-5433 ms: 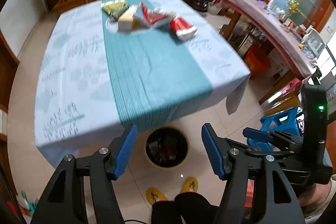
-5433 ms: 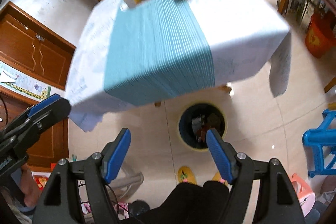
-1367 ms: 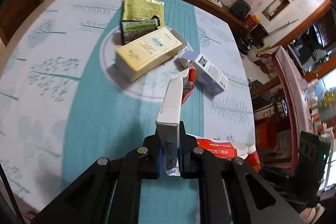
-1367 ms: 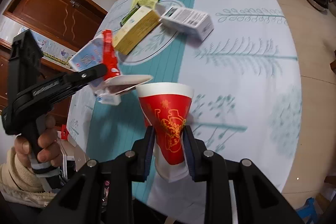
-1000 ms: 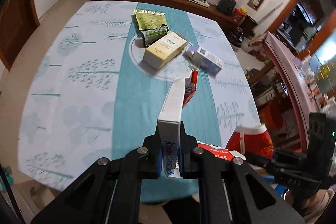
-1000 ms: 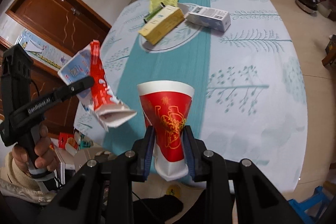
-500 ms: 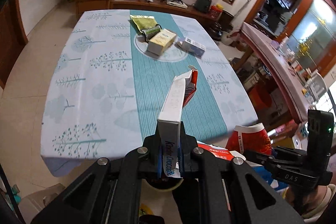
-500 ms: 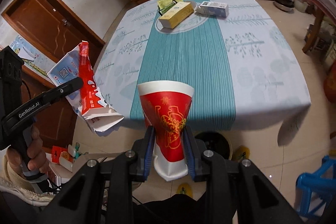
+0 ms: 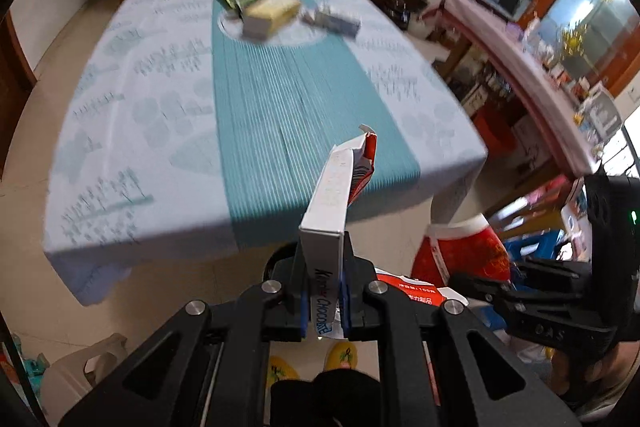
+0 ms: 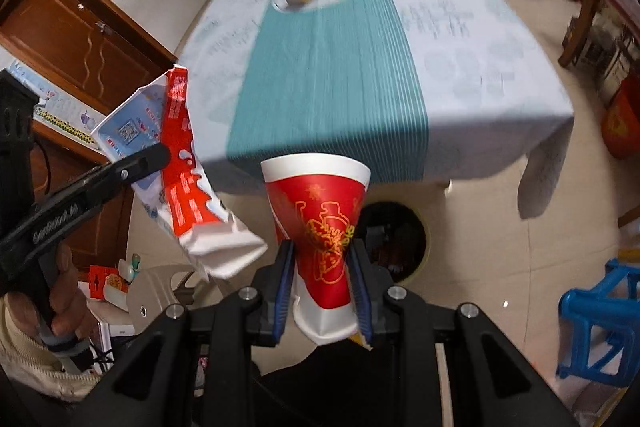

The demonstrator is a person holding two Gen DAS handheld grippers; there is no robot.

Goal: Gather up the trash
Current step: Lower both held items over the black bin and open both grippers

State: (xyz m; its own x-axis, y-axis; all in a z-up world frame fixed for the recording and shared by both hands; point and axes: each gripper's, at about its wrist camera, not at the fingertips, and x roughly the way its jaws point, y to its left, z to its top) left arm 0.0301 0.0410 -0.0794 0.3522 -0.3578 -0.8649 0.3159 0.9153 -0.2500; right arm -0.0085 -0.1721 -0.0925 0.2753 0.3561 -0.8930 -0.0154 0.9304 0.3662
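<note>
Table with teal-striped cloth beyond both jaws, dark round trash bin on floor just past right gripper, its jaws pinching red paper cup, left gripper jaws clamped on flattened red-and-white chocolate carton, remaining boxes at table's far end.

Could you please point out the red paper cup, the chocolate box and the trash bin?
red paper cup (image 10: 320,227): right wrist view, printed side wall.
chocolate box (image 9: 332,195): left wrist view, white narrow edge.
trash bin (image 10: 416,255): right wrist view, yellowish rim.
</note>
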